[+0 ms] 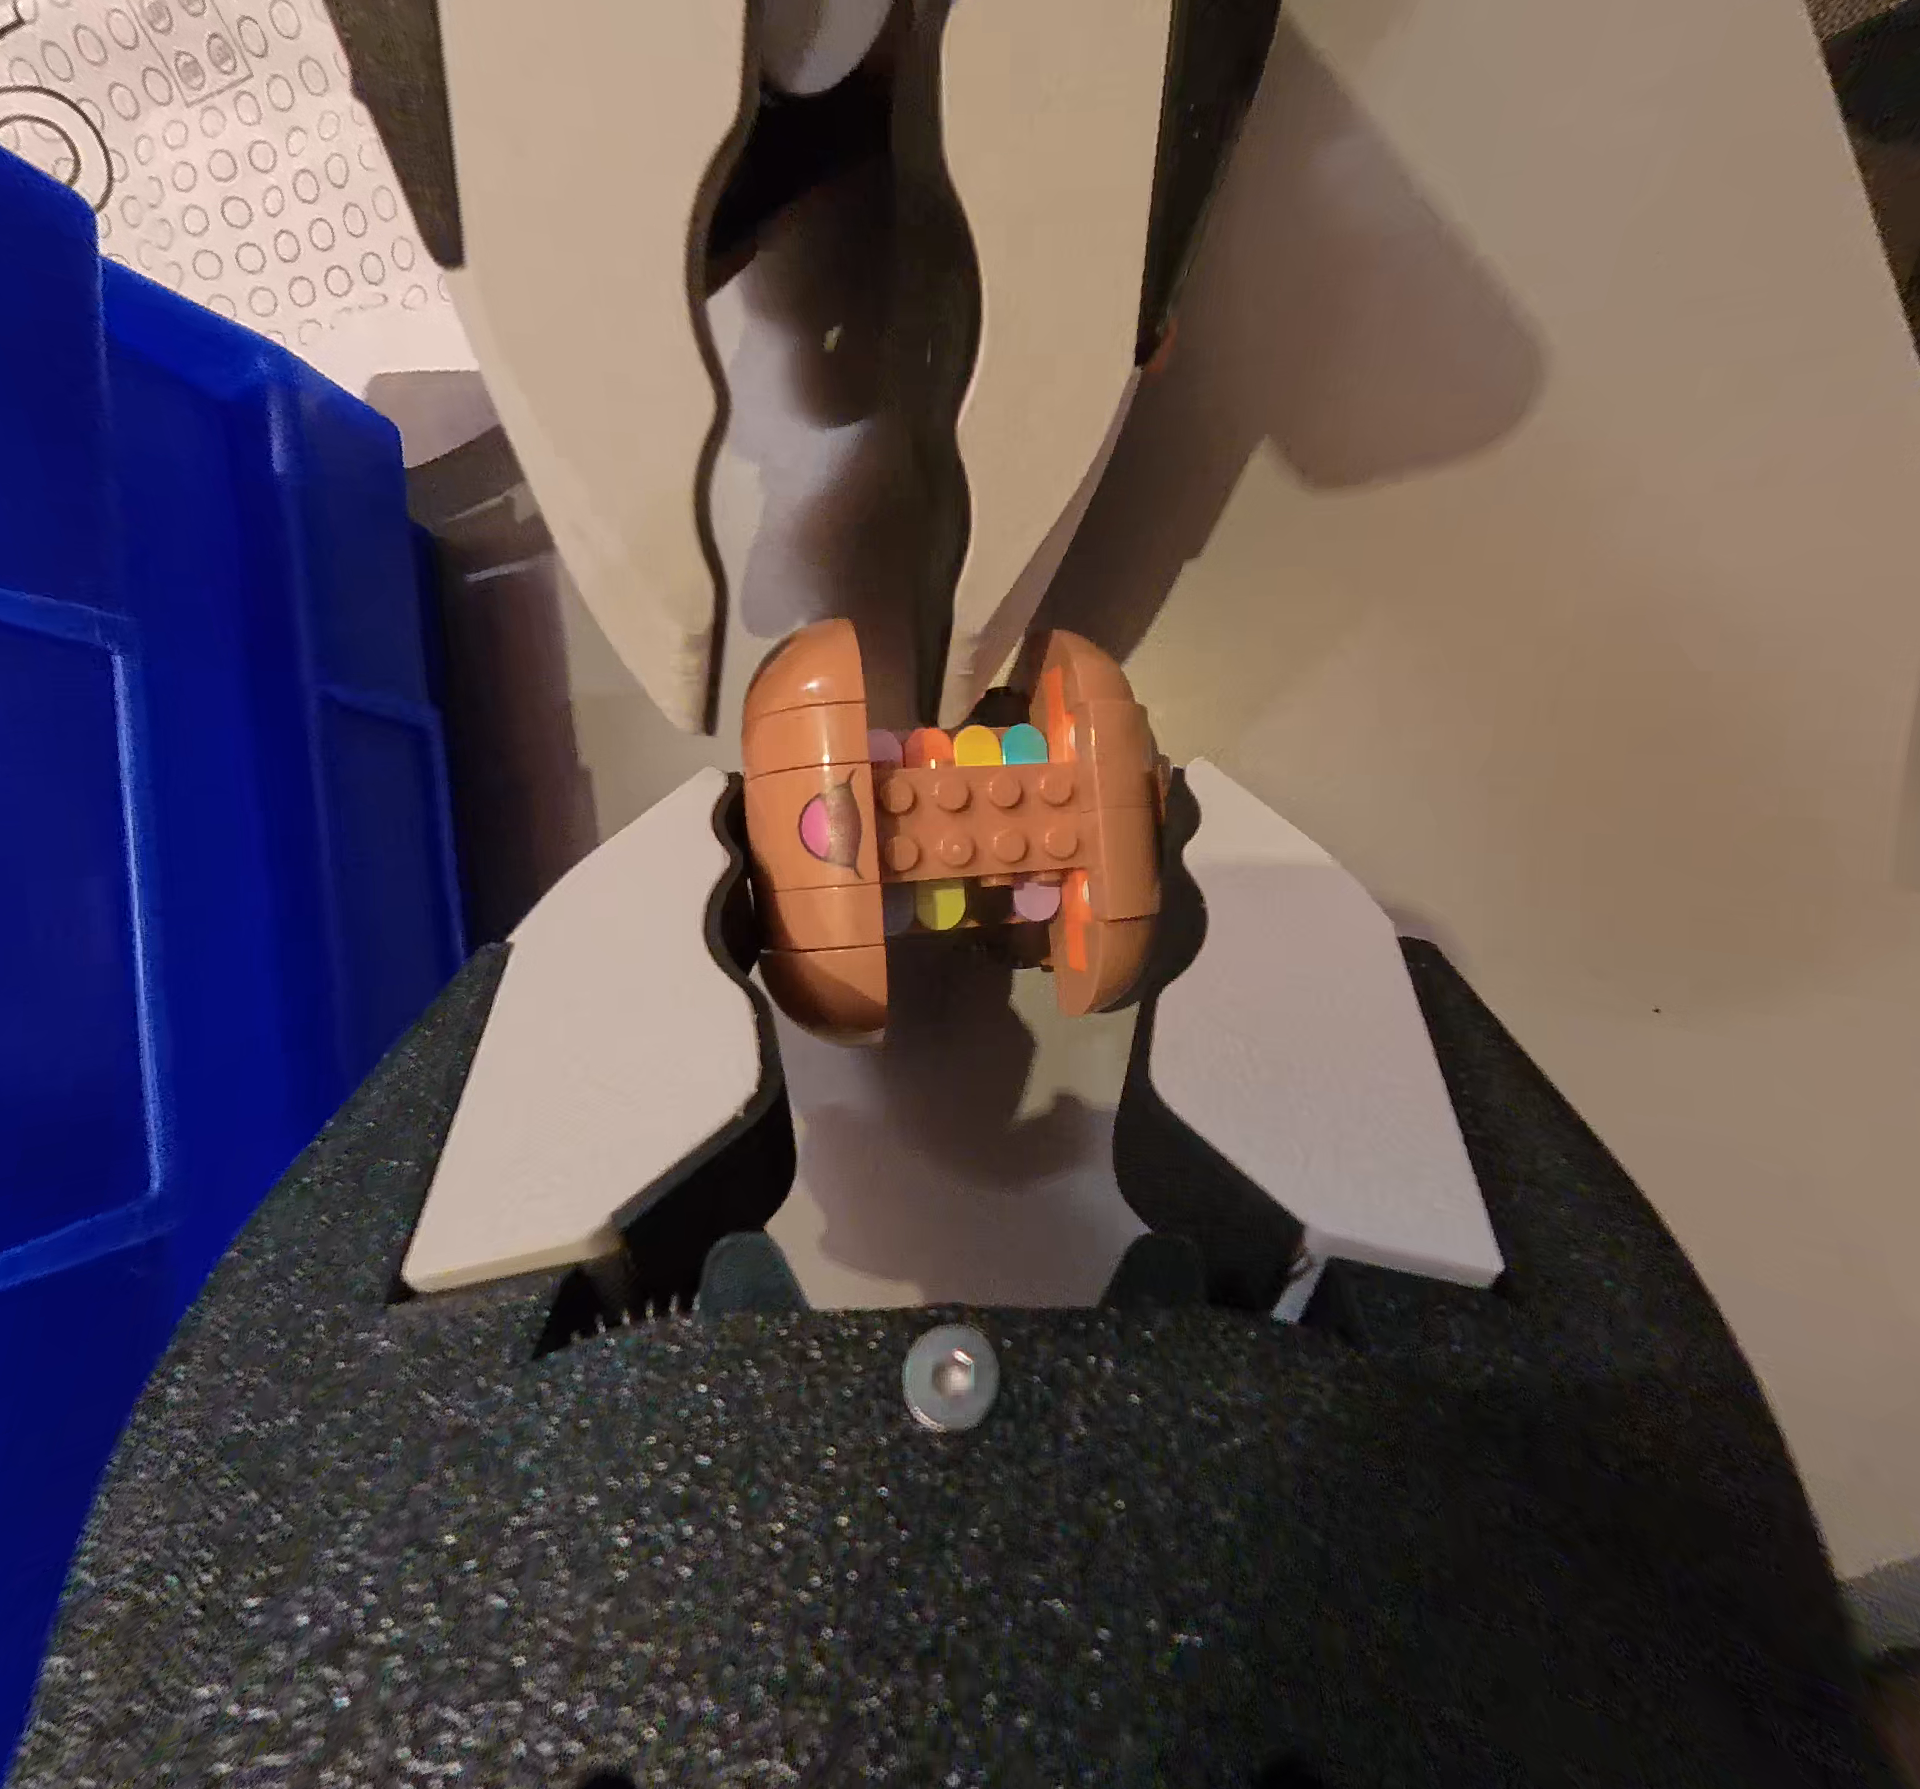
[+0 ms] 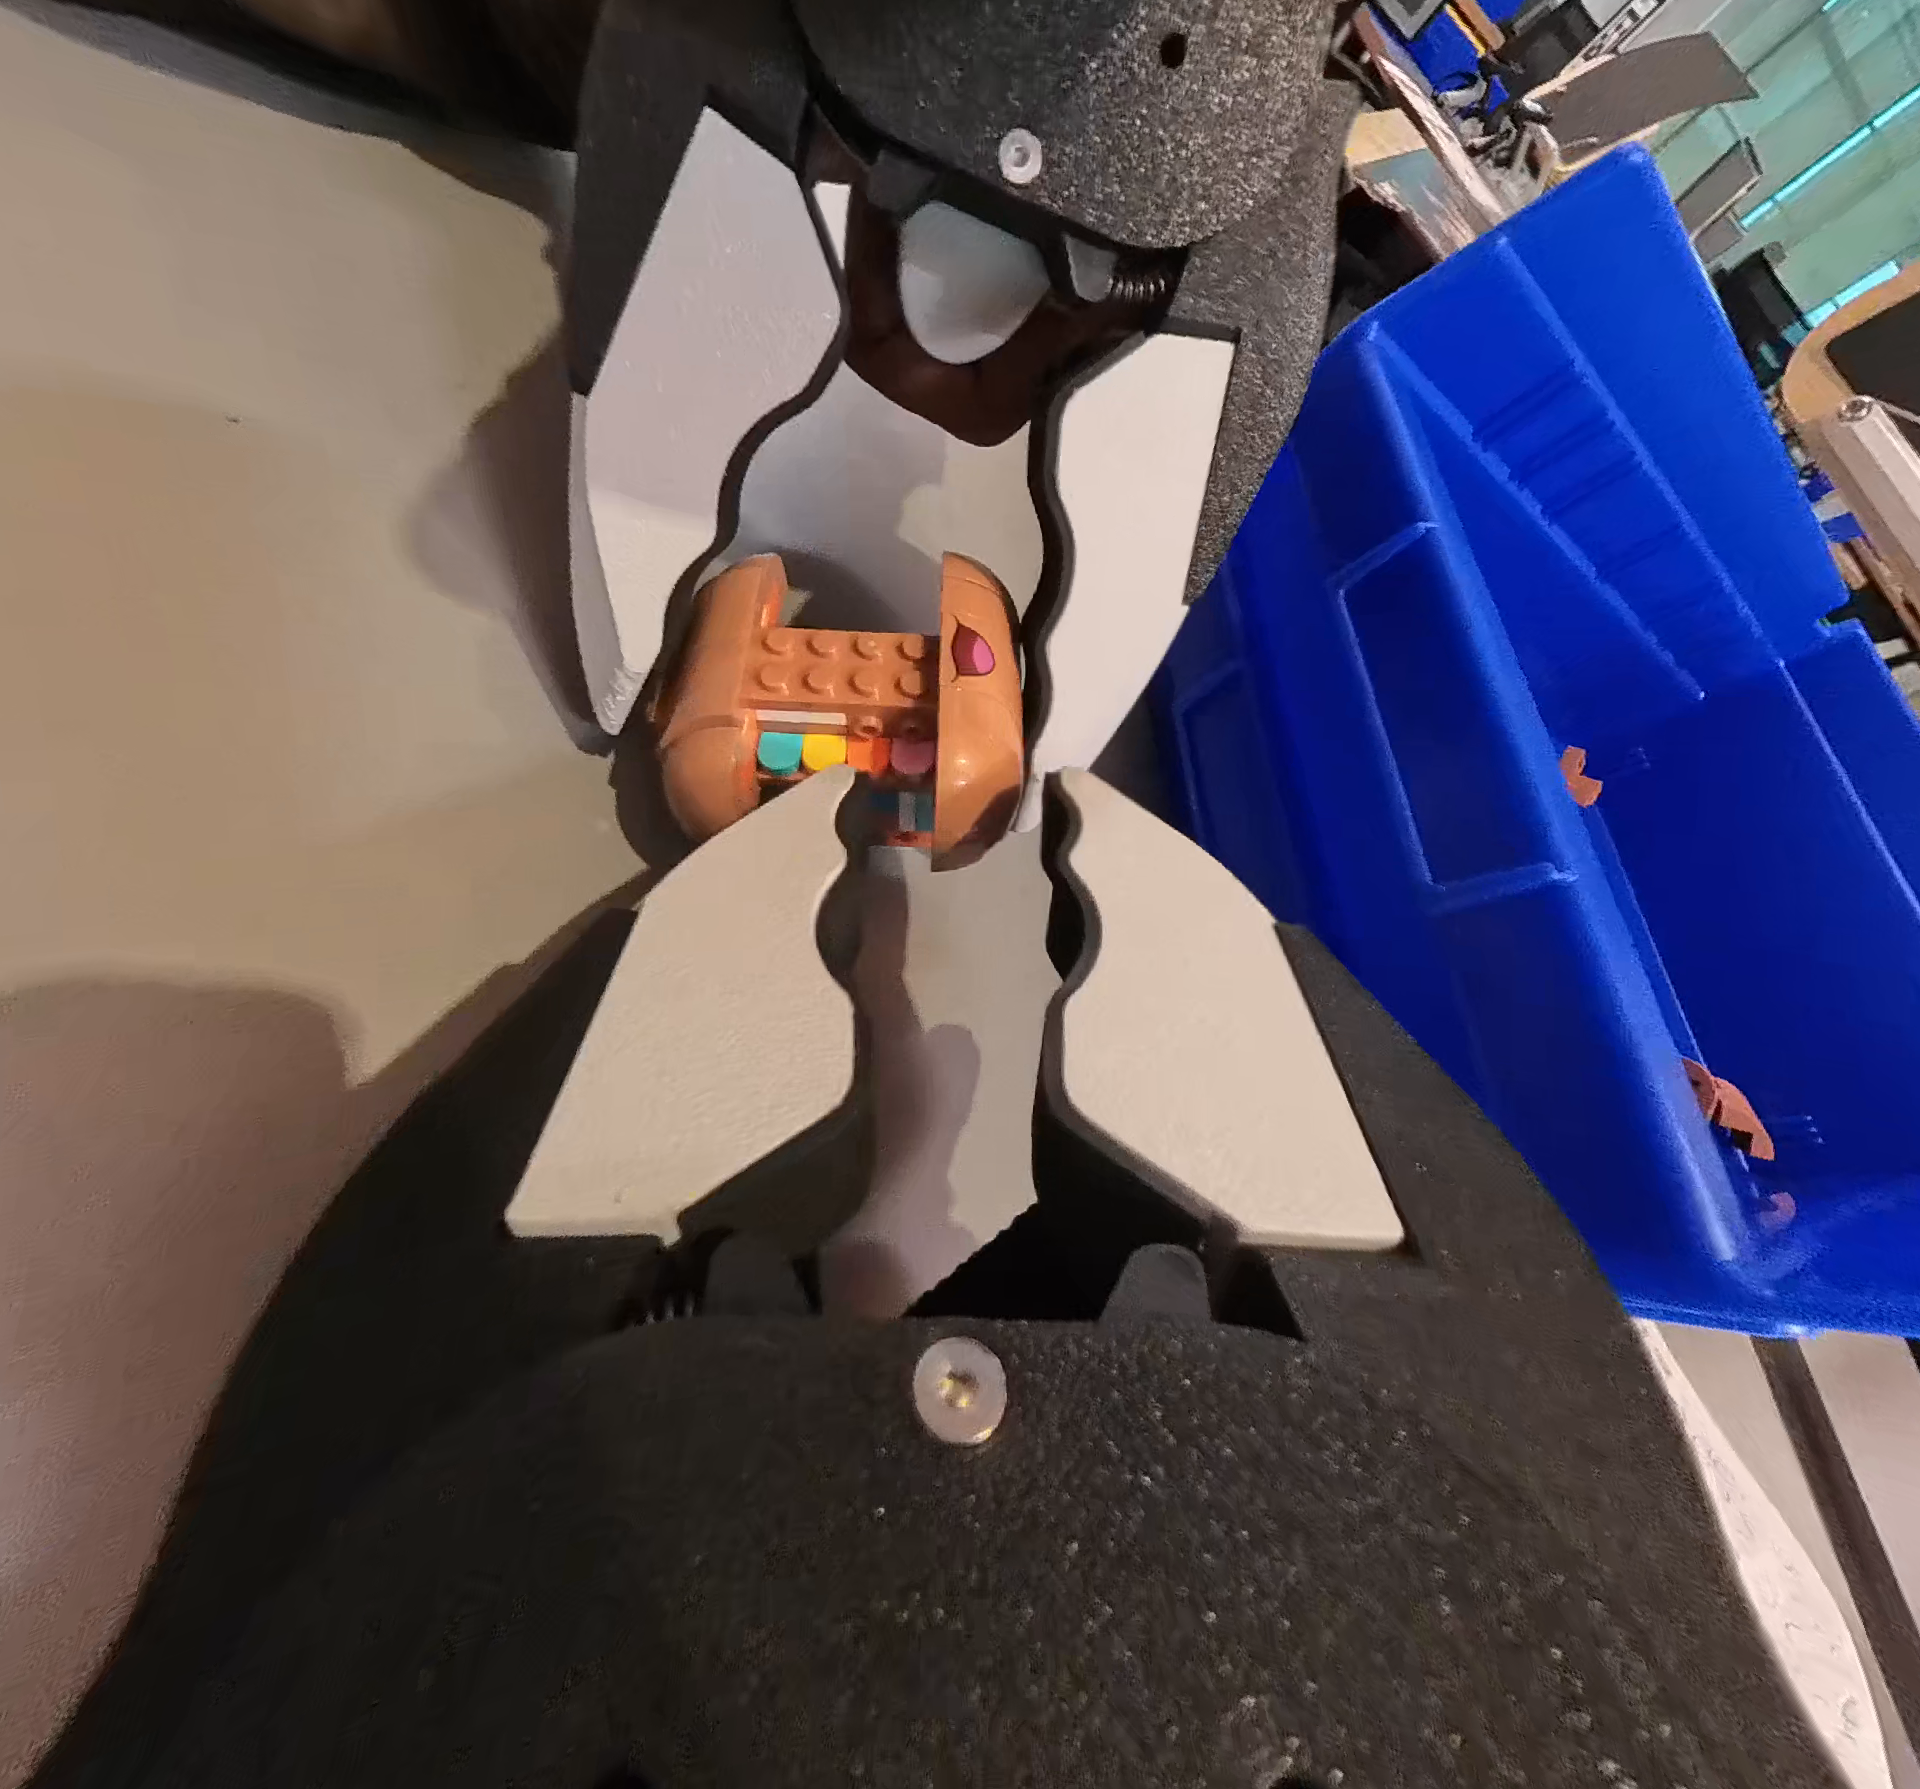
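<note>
My left hand-held gripper (image 1: 951,882) is clamped on a tan brick model (image 1: 951,835), its two fingers pressing the rounded end caps from either side. My right hand-held gripper (image 2: 940,783) meets it head-on from the far side; its fingers stand a little apart with one tip poked into the model's middle, and I cannot tell whether it grips anything there.

Under both lies the pale bench (image 1: 1558,804), plain and matte, crossed by the grippers' shadows. A big blue bin (image 2: 1558,804) sits just beside the model; from the left wrist I see only its outer wall (image 1: 208,700), while the right wrist looks down into it and shows a few small reddish-brown pieces (image 2: 1725,1121) along its inner edge. Only the left wrist view shows a white printed sheet (image 1: 208,129) covered in rings behind the bin. Only the right wrist view shows the room: more blue bins, desks and glass panels far off at upper right, all small and blurred.

The model is held above the bench between the two grippers: a studded tan plate (image 1: 977,825) joins the caps, with a row of small coloured tiles (image 1: 961,747) (pink, orange, yellow, teal) beside it
</note>
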Demonstrator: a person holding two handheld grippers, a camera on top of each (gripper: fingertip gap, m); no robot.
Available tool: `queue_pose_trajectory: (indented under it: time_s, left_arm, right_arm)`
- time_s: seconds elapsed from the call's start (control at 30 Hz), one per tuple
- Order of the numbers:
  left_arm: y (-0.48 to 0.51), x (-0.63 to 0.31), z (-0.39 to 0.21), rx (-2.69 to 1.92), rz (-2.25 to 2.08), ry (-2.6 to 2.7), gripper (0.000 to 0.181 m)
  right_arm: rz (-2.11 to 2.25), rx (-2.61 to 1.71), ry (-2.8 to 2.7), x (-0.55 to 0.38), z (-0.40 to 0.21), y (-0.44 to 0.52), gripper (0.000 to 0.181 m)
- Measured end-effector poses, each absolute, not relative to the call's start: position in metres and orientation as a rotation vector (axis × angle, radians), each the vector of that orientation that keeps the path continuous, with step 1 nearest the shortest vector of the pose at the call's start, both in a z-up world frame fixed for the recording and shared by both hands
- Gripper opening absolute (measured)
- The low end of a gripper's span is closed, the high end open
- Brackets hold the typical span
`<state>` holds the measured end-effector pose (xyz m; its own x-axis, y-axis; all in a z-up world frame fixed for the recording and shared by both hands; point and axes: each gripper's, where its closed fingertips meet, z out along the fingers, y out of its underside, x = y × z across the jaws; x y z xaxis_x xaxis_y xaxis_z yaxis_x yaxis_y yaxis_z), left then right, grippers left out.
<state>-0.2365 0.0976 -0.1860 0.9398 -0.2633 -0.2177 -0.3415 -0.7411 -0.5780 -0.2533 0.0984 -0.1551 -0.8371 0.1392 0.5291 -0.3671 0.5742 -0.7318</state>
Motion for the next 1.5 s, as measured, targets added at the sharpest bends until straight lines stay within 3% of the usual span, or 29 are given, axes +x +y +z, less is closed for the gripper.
queue_pose_trajectory:
  time_s: [0.47, 1.23, 1.5]
  left_arm:
    - [0.103, -0.23, -0.186, -2.431, 0.172, 0.48, 0.076]
    - [0.103, -0.23, -0.185, -2.391, 0.118, 0.447, 0.076]
    - [0.103, -0.23, -0.185, -2.399, 0.138, 0.465, 0.076]
  right_arm:
    - [1.188, 0.241, -2.266, -0.248, -0.149, 0.099, 0.017]
    - [1.678, -0.281, -2.565, -0.247, -0.148, 0.098, 0.02]
    - [1.587, -0.122, -2.487, -0.246, -0.147, 0.097, 0.02]
